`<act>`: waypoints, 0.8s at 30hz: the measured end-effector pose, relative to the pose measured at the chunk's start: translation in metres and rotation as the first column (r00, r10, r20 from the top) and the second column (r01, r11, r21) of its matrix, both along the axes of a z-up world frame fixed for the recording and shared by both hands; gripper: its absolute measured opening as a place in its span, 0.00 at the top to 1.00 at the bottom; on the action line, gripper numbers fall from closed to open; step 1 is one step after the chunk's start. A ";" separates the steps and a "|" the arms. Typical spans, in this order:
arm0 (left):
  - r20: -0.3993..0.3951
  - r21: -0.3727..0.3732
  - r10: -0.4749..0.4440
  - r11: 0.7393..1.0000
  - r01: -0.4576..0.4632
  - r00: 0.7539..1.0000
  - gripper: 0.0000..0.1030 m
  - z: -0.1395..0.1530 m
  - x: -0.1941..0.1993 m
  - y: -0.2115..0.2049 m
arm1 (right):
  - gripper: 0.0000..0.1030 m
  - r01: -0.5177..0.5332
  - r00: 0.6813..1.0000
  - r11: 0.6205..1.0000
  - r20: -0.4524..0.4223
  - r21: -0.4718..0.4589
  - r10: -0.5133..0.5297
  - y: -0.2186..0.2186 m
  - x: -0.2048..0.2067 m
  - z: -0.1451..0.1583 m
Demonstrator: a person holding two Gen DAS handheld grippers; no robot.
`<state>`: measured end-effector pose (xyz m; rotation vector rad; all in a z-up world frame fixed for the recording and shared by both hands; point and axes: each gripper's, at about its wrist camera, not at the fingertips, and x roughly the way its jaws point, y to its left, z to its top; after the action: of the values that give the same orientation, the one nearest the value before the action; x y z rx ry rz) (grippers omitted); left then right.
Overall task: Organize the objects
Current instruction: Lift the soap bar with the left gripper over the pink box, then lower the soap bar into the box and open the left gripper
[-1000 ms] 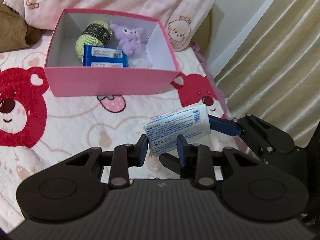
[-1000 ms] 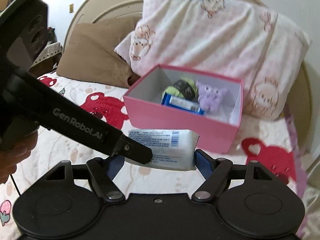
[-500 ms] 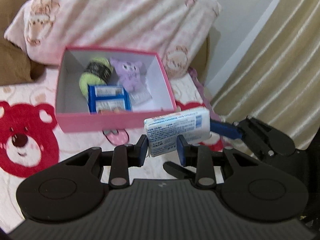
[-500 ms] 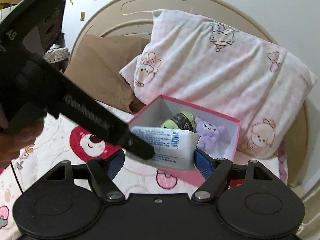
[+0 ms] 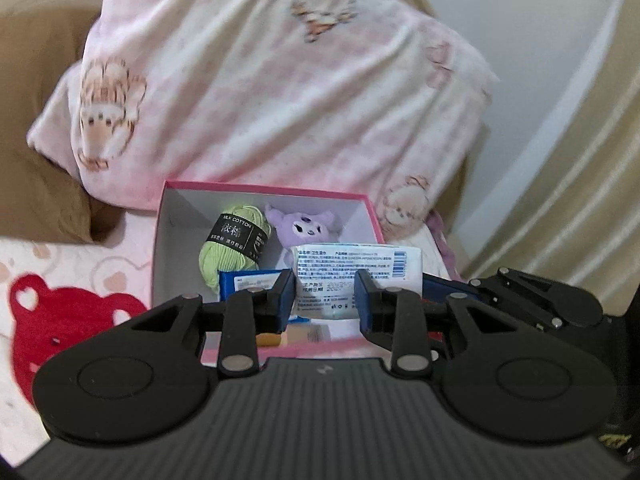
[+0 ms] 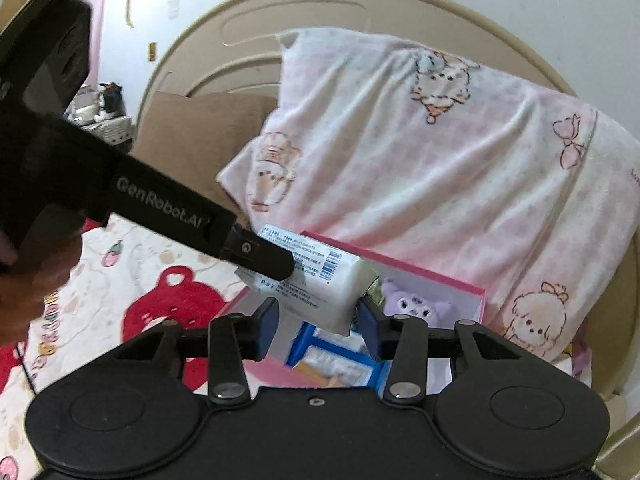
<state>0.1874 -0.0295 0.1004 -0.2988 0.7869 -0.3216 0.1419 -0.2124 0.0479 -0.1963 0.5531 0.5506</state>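
Observation:
Both grippers hold a white tissue pack (image 5: 356, 268) above the pink box (image 5: 264, 190) on the bed. My left gripper (image 5: 325, 299) is shut on its left end. My right gripper (image 6: 316, 322) is shut on the pack (image 6: 320, 280) too; its blue finger shows at the pack's right end in the left wrist view (image 5: 440, 286). Inside the box lie a green yarn ball (image 5: 232, 248), a purple plush toy (image 5: 304, 228) and a blue packet (image 5: 248, 280). The left gripper's arm (image 6: 160, 208) crosses the right wrist view.
A pink patterned pillow (image 5: 280, 80) leans behind the box, with a brown pillow (image 5: 36, 184) to its left. The bedspread carries red bear prints (image 5: 52, 316). A beige curtain (image 5: 580, 200) hangs at the right. A curved headboard (image 6: 280, 32) stands behind.
Both grippers have carried the tissue pack up and forward, from over the bedspread in front of the box to over the box's opening.

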 end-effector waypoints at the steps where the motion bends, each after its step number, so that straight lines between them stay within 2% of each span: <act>1: -0.008 -0.010 0.012 1.000 -0.013 1.000 0.70 -0.007 0.010 -0.001 | 0.53 0.006 1.000 1.000 -0.013 -0.007 -0.006 0.004 0.011 -0.005; 3: -0.027 -0.029 0.021 0.999 -0.021 0.999 0.70 -0.023 0.028 -0.001 | 0.53 0.025 0.999 0.999 -0.038 -0.028 -0.026 0.009 0.029 -0.016; 8: -0.079 -0.068 0.060 0.995 -0.066 0.995 0.70 -0.061 0.060 -0.002 | 0.53 0.076 0.990 0.997 -0.118 -0.007 -0.076 0.007 0.066 -0.042; 15: -0.154 -0.028 0.102 0.994 -0.108 0.983 0.70 -0.105 0.077 0.002 | 0.53 0.072 0.961 0.997 -0.267 0.010 -0.067 0.012 0.098 -0.082; 21: -0.200 0.016 0.098 0.995 -0.097 0.975 0.70 -0.137 0.084 -0.006 | 0.53 0.084 0.941 0.996 -0.326 -0.043 -0.094 0.019 0.111 -0.115; 24: -0.220 0.028 0.116 0.993 -0.113 0.969 0.69 -0.148 0.089 -0.009 | 0.53 0.099 0.928 0.994 -0.356 -0.035 -0.105 0.018 0.116 -0.121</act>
<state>0.2759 -0.0384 -0.0471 -0.3685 0.9864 -0.1750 0.2584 -0.1945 -0.0732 -0.0811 0.9188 0.4822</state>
